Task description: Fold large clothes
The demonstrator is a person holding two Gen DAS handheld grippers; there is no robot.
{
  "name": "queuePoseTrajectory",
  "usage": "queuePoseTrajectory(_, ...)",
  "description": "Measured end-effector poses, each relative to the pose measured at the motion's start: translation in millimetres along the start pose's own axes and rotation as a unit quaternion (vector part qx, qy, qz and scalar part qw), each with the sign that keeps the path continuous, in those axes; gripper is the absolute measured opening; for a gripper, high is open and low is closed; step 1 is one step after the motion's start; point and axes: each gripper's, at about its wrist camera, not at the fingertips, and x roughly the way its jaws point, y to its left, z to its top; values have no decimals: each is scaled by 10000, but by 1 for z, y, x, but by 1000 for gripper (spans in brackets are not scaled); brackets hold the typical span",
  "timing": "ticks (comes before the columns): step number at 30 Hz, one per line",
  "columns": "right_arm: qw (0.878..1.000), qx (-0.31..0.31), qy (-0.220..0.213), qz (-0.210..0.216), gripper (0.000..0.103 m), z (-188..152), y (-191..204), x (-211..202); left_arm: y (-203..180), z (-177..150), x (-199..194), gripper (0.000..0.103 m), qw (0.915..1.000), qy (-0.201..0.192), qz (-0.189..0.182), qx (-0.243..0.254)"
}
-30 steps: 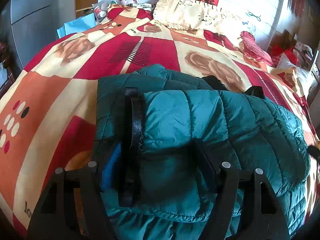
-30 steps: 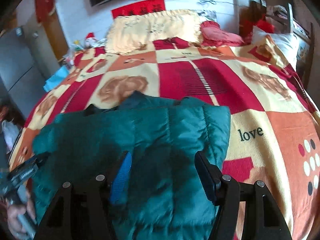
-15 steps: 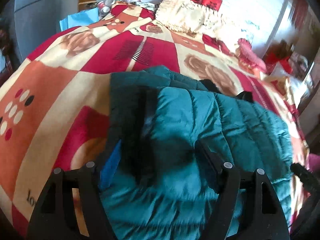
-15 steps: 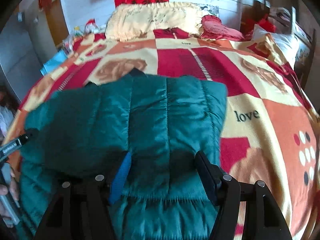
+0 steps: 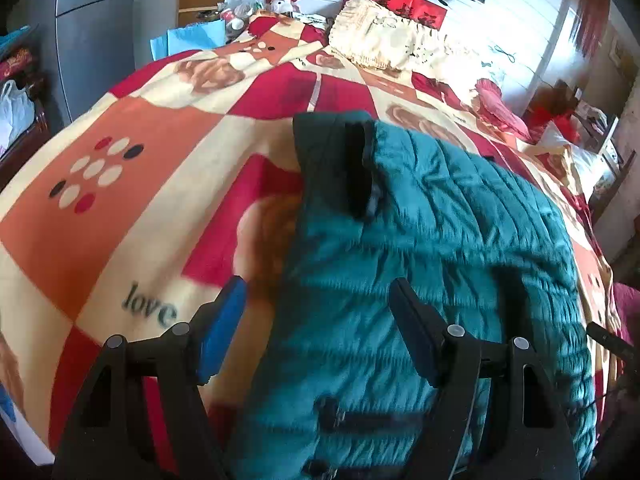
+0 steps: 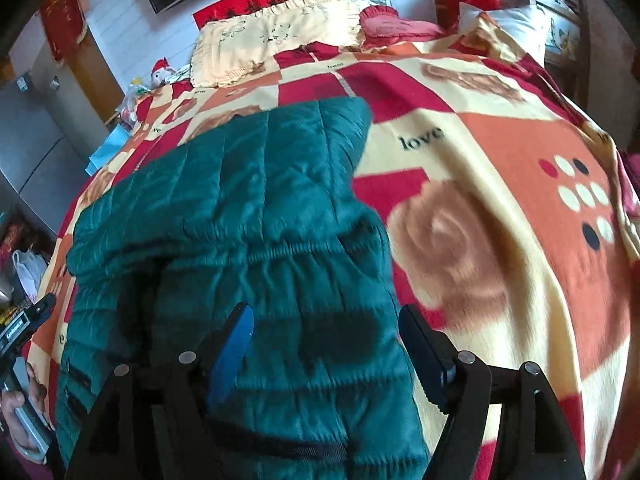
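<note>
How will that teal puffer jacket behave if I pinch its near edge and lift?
The teal puffer jacket will likely sag and drape, not hold shape: it lies in soft folds on the blanket. Its puffy quilting suggests it is light for its bulk. The shell has a sheen, so a shallow pinch may slip.

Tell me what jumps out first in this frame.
A teal puffer jacket lies folded on the bed, over a loud red, orange and cream blanket printed with roses and "love". Cream pillows sit at the headboard, and both tongs, left and right, hang open above the jacket.
</note>
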Motion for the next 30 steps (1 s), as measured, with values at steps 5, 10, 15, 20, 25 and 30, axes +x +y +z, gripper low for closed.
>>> queuePoseTrajectory(5, 9997, -183, 103, -78, 73, -23, 2, -10, 6, -19, -13, 74, 10000, 26, -14, -30)
queuePoseTrajectory(10, 9995, -244, 191, 47, 73, -47, 4, -20, 5, -36, -26, 74, 9999, 57, 34, 143)
queuePoseTrajectory(15, 9989, -371, 284, 64, 74, -68, 6, -31, 6, -49, -35, 74, 9996, 123, 14, 246)
queuePoseTrajectory(20, 9986, -484, 175, 96, 74, -77, 4, -54, 6, -56, -45, 74, 9995, 93, -3, 286)
queuePoseTrajectory(25, 9980, -621, -67, 37, 74, -76, 2, -86, 5, -63, -54, 74, 9995, 95, -29, 303)
queuePoseTrajectory(30, 9967, -788, 65, 165, 76, -89, 5, -105, 8, -77, -65, 74, 9991, 165, -135, 361)
